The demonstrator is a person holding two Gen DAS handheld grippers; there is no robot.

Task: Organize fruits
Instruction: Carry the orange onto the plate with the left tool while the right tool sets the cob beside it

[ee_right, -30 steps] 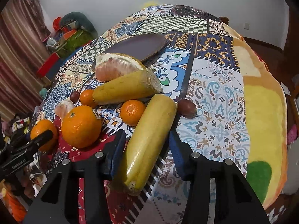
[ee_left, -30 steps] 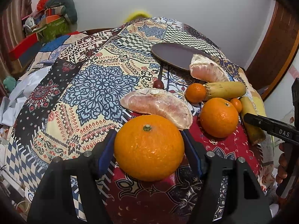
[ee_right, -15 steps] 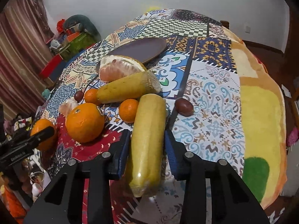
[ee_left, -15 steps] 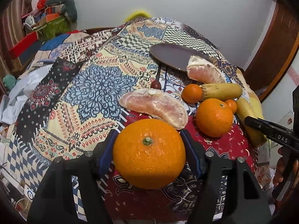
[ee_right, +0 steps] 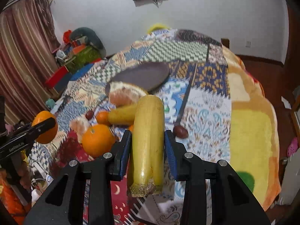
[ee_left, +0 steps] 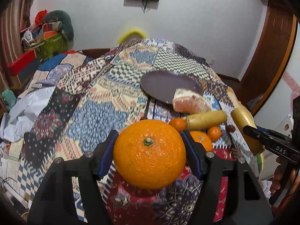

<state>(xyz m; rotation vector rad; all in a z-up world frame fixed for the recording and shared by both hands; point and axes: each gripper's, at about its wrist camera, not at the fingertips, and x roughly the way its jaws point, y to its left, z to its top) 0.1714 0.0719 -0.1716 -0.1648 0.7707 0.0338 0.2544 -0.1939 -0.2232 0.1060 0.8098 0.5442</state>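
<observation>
My left gripper (ee_left: 148,137) is shut on a large orange (ee_left: 150,155), which hangs above the patchwork cloth (ee_left: 90,112). In the right wrist view, that orange (ee_right: 45,131) shows at the far left. My right gripper (ee_right: 147,134) is shut on a long yellow cane piece (ee_right: 148,140), lifted off the cloth with its cut end toward the camera. On the cloth lie a second orange (ee_right: 97,140), two small mandarins (ee_left: 178,124) (ee_left: 214,133), another yellow piece (ee_left: 206,120), two pomelo segments (ee_right: 125,95) (ee_right: 80,125) and a dark brown plate (ee_left: 163,86).
A small dark fruit (ee_right: 181,132) lies on the cloth right of the held cane, and another (ee_right: 89,114) lies near the mandarins. Boxes and bags (ee_left: 46,37) are piled at the back left. The cloth drops off at the right edge (ee_right: 262,131).
The right jaws closed on the yellow cane piece and raised it off the cloth. The left gripper lifted the large orange, which now hides the near pomelo segment.
</observation>
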